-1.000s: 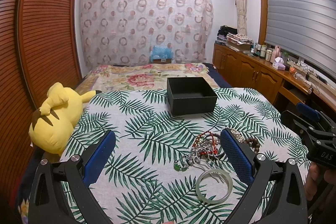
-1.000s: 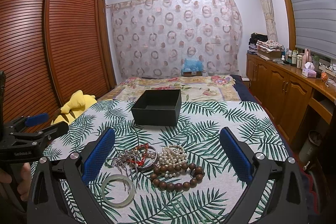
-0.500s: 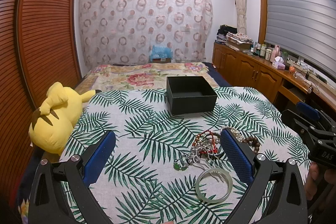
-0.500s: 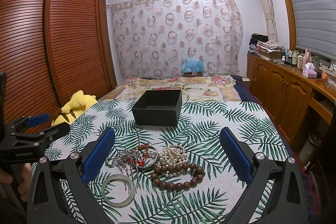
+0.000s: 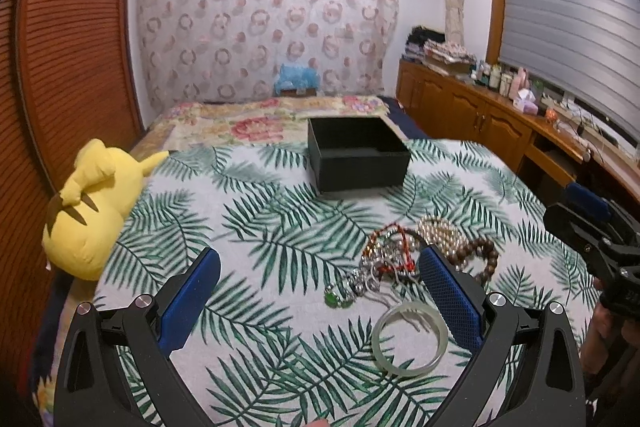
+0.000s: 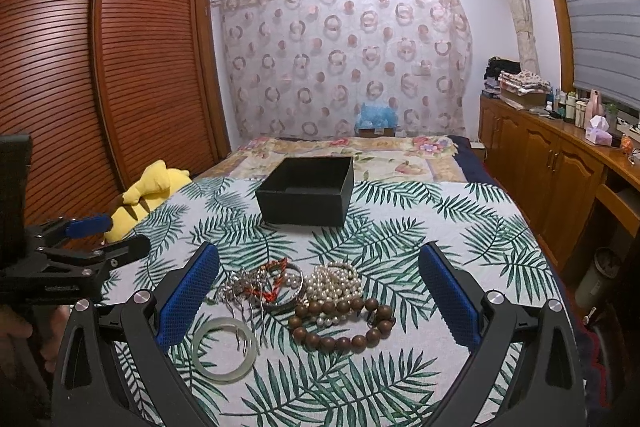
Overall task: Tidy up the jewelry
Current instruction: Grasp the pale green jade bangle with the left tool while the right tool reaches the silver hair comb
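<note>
The left gripper [image 5: 318,263] hovered above the white bedcover with green palm leaves [image 5: 248,227], its two blue-padded fingers [image 5: 448,291] wide apart and holding nothing. The right gripper [image 6: 318,263] hovered the same way over the same cover, its fingers also wide apart and empty.

The jewelry lay in a small heap on the cover, in front of both grippers. A pale green glass-like bangle [image 6: 224,349] lay flat, nearest to the cameras. Just beside it was a tangle of silver chains with a red cord [image 6: 260,285]. A heap of white pearl strands [image 6: 334,281] touched this tangle, and a bracelet of round dark brown wooden beads [image 6: 340,323] lay against the pearls.

Farther away on the cover stood an open square black box [image 6: 306,189], well apart from the heap; no jewelry showed in it. A yellow plush toy [image 5: 92,203] lay at the left edge of the bed.
</note>
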Motion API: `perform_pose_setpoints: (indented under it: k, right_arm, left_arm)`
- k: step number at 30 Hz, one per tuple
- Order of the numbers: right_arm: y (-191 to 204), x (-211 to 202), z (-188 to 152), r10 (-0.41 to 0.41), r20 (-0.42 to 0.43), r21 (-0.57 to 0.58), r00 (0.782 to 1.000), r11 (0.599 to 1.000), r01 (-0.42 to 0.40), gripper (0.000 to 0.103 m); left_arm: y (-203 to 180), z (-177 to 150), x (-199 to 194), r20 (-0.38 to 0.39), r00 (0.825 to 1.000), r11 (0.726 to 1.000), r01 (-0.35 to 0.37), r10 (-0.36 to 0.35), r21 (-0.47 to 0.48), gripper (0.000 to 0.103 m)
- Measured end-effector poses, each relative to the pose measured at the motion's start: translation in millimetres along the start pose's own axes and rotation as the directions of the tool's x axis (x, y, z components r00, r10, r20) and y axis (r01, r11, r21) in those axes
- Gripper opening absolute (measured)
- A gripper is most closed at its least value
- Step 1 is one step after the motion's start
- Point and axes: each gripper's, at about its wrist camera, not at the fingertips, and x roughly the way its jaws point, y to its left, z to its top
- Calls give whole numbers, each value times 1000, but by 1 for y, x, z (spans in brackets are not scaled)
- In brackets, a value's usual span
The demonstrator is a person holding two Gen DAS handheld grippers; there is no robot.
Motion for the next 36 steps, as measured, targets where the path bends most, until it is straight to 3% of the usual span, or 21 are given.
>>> perform_pose_setpoints:
  k: [10,23,30,36]
  right_arm:
    - [-7,15,-13,9,-51,-30,999,999,-10,100]
    - [-16,27,-27,8,-102,-43,995,999,-12,100]
    - [-17,35,-34,10,-141,-51,990,999,-17,100]
    - [-17,40,-37,12,-158,-61,987,998,-22,100]
  left_arm:
    - [5,-12,27,-106,993,998,57,-55,17,97]
    - [-5,-36,62,-239,958,984,175,-161,41,95]
    - [-17,-46,76,-297,928,967,250,-225,49,51]
    - [-27,-45,82,-286,935,963,248,-211,101,24]
